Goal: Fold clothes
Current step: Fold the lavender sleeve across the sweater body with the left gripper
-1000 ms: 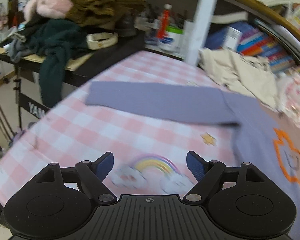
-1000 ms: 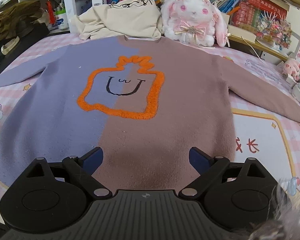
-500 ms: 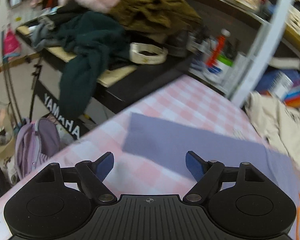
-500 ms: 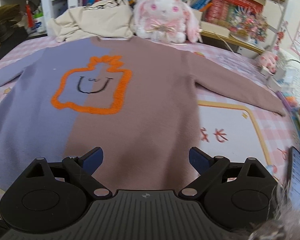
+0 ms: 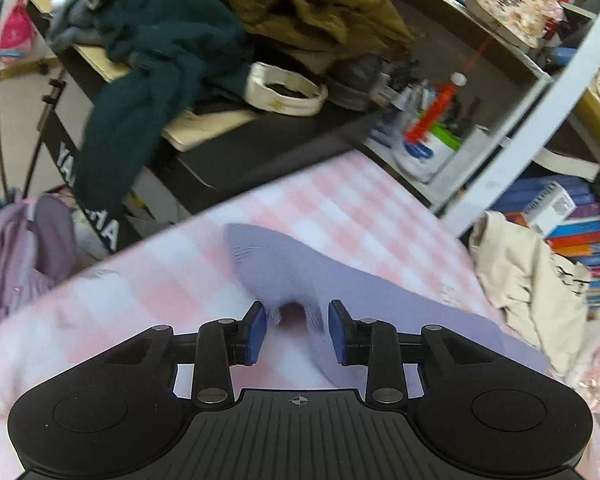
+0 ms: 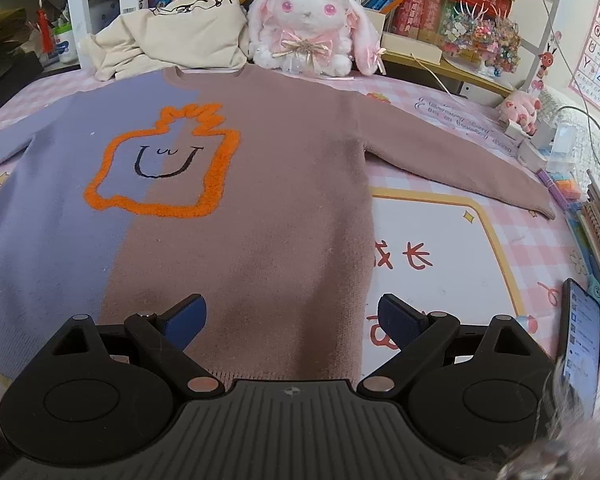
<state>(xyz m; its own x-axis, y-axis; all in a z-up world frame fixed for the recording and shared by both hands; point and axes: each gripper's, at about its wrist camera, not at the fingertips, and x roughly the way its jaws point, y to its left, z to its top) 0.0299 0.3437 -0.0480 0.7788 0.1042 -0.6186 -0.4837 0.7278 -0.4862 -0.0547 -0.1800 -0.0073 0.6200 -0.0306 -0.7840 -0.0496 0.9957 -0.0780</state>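
Observation:
A sweater point(image 6: 260, 160), half purple and half brown with an orange outlined face, lies flat on the pink checked bedspread point(image 6: 440, 248). Its purple sleeve point(image 5: 284, 276) stretches toward the bed's left edge. Near the cuff my left gripper point(image 5: 296, 332) has its jaws closing, and the cloth is bunched into a small hump between the blue pads point(image 5: 256, 332). My right gripper point(image 6: 292, 316) hovers open over the sweater's bottom hem with nothing between its fingers. The brown sleeve point(image 6: 460, 160) lies straight out to the right.
A cream garment point(image 6: 172, 36) and a plush rabbit point(image 6: 308, 20) sit behind the collar, with bookshelves beyond. A phone point(image 6: 584, 332) and notebooks lie at the right edge. Past the bed's left edge a black keyboard point(image 5: 240, 152) carries piled clothes point(image 5: 172, 48).
My left gripper moved along the purple sleeve to its cuff end, and its jaws came in from wide apart, gathering the cloth. The right gripper stayed open and shifted slightly.

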